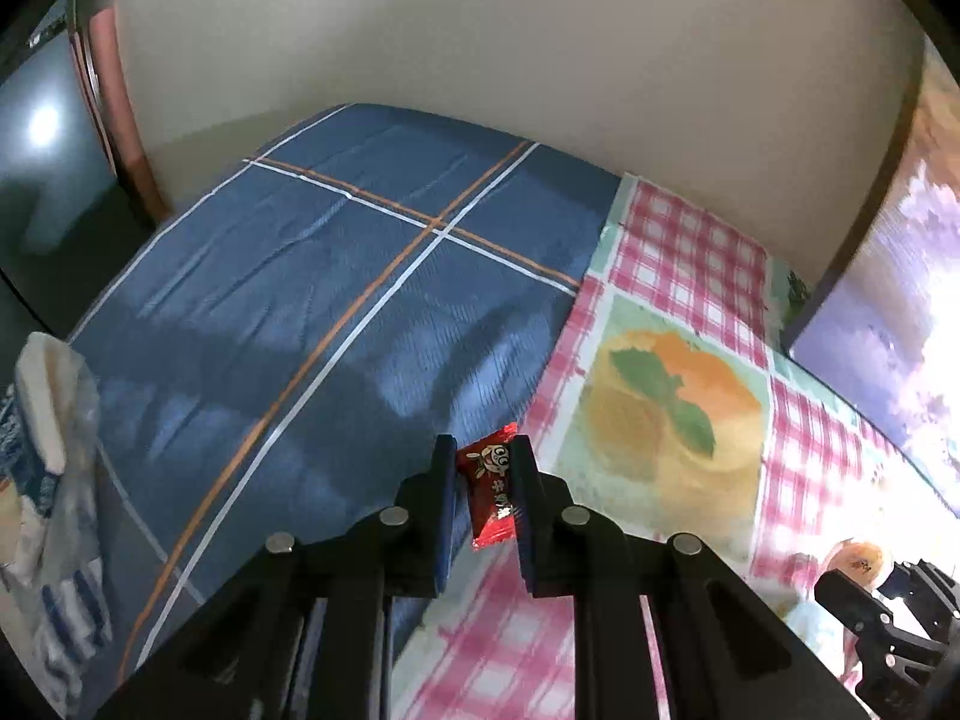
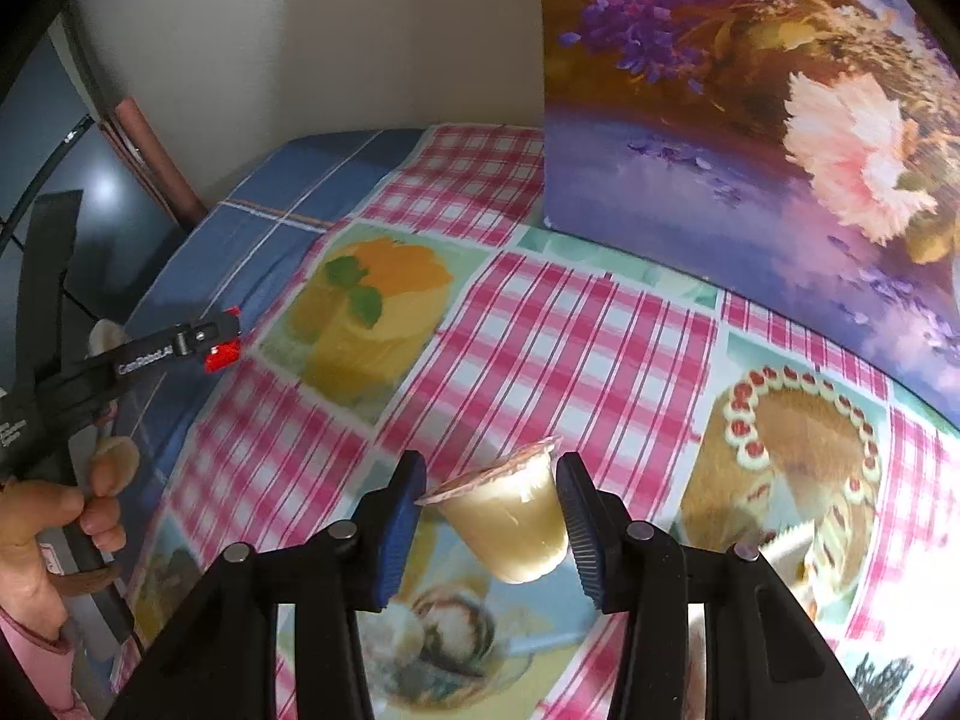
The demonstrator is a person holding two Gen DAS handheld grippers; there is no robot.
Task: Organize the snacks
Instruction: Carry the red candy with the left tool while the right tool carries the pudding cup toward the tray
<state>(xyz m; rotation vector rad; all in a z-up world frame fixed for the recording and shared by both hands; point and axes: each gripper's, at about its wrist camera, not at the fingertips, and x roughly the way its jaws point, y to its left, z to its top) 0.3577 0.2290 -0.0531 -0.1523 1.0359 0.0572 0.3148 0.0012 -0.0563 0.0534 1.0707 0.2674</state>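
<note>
Left gripper (image 1: 483, 495): jaws closed on a small red foil-wrapped candy (image 1: 491, 489), pads pinching the wrapper's long sides; one twisted end sticks up past the tips, the other hangs below. The candy is off the surface, over the seam where the blue plaid cloth (image 1: 336, 276) meets the pink checked fruit-print tablecloth (image 1: 690, 252).

Right gripper (image 2: 492, 504): jaws clamped on a clear plastic jelly cup with pink foil lid (image 2: 510, 513), tilted, lid towards the left pad. It is held clear of the tablecloth, near its front edge.

Judgement: both picks done; carry step in hand.
- The cup grip looks oblique, rim on one side and wall on the other, so avoid rolling the wrist or it may slip.
- The candy wrapper is slick and thin; keep pressure steady.
- Move both level and slow to the collecting spot, which is not in view.
- A floral painted panel (image 2: 750, 120) stands along the right back edge; keep clear.
</note>
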